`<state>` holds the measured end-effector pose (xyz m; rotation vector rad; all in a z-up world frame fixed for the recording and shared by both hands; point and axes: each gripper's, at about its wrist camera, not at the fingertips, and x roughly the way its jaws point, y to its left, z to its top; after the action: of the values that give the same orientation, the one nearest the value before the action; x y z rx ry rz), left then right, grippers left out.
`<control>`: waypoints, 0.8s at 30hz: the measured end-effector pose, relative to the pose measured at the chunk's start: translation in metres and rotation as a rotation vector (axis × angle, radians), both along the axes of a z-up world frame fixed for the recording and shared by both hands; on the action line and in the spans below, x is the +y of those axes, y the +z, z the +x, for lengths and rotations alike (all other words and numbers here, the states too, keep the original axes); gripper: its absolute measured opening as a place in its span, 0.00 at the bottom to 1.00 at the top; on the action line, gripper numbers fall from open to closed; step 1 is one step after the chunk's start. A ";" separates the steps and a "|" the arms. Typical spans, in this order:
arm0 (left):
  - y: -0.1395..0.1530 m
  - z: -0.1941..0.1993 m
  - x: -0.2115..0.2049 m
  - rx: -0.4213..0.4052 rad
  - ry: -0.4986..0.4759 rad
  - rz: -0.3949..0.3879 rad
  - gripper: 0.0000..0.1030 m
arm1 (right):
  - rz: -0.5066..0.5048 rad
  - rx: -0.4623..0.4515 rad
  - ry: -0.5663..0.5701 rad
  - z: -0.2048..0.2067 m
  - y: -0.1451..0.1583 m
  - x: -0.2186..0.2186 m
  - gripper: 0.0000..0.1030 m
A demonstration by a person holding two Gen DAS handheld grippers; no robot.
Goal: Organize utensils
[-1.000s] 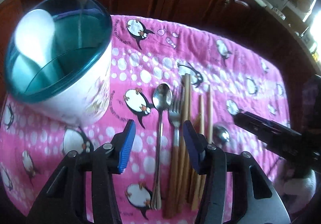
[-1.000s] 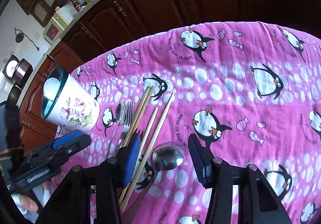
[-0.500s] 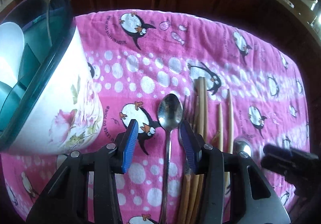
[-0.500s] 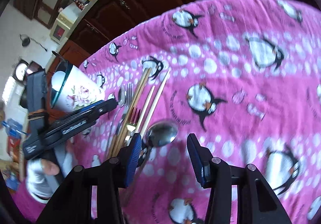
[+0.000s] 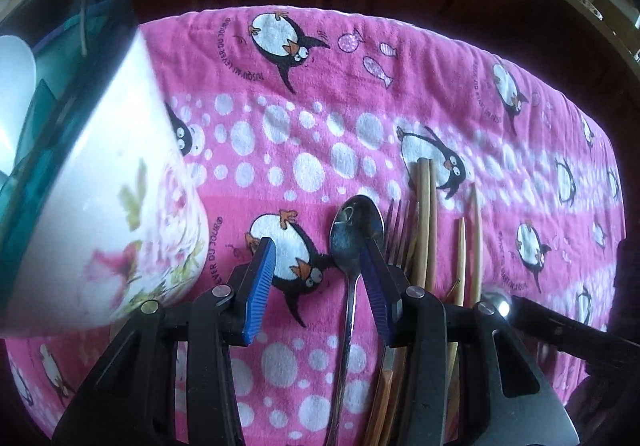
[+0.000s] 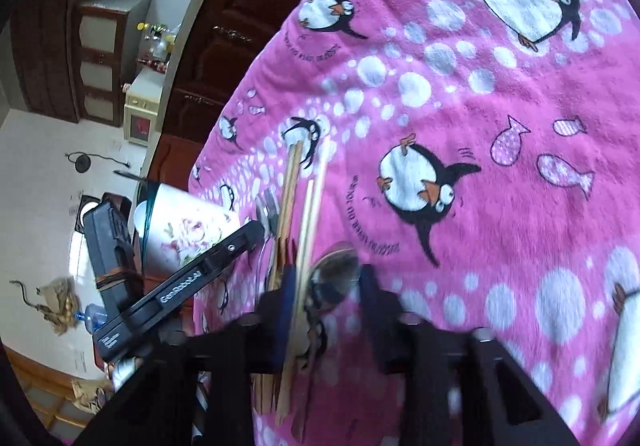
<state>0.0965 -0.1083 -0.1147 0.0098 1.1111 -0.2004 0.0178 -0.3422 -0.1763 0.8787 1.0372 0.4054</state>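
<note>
Left wrist view: the left hand-held gripper (image 5: 320, 278) stands spread, pinching nothing.
Spoon between the pads: a steel spoon (image 5: 354, 242) lies on the pink penguin cloth (image 5: 320, 126) covering the tabletop; its bowl sits just beside the right-hand pad, its handle cut off by the lower edge.
Beside that pad: a fork (image 5: 398, 222) and wooden chopsticks (image 5: 425, 214) lie alongside, their lower parts hidden behind the gripper body.
Utensil holder: a white flowered cup with a teal rim (image 5: 100, 214) stands left of the gripper, blurred and cut off; a spoon inside it shows only faintly.
Far right: a bright spoon bowl (image 5: 498, 304) peeks out by the other gripper's dark finger.

Right wrist view: the right hand-held gripper (image 6: 324, 306) is blurred and its jaws are closing.
Between its pads: a second spoon (image 6: 334, 274) lies there by its bowl; I cannot tell whether the pads press it yet.
In the way: a pale chopstick (image 6: 310, 230) crosses under the left-hand pad.
Further left: the left gripper's black finger (image 6: 188, 278) covers part of the flowered cup (image 6: 192, 230).
</note>
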 end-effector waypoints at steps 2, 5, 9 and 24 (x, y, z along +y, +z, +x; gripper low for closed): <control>0.000 0.006 -0.002 0.003 -0.001 0.003 0.42 | 0.037 -0.008 -0.013 -0.001 -0.004 -0.005 0.13; 0.002 0.016 -0.008 -0.002 0.000 0.007 0.42 | 0.031 -0.029 -0.011 -0.003 -0.001 -0.008 0.09; 0.004 0.029 -0.014 -0.003 -0.006 -0.002 0.42 | 0.017 -0.045 -0.008 -0.008 0.005 -0.017 0.03; 0.009 0.061 -0.050 0.017 -0.085 -0.067 0.05 | 0.134 0.010 0.016 -0.003 -0.009 -0.013 0.24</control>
<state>0.1578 -0.1580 -0.1056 -0.0046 1.1212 -0.3143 0.0150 -0.3555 -0.1850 0.9935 1.0356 0.4895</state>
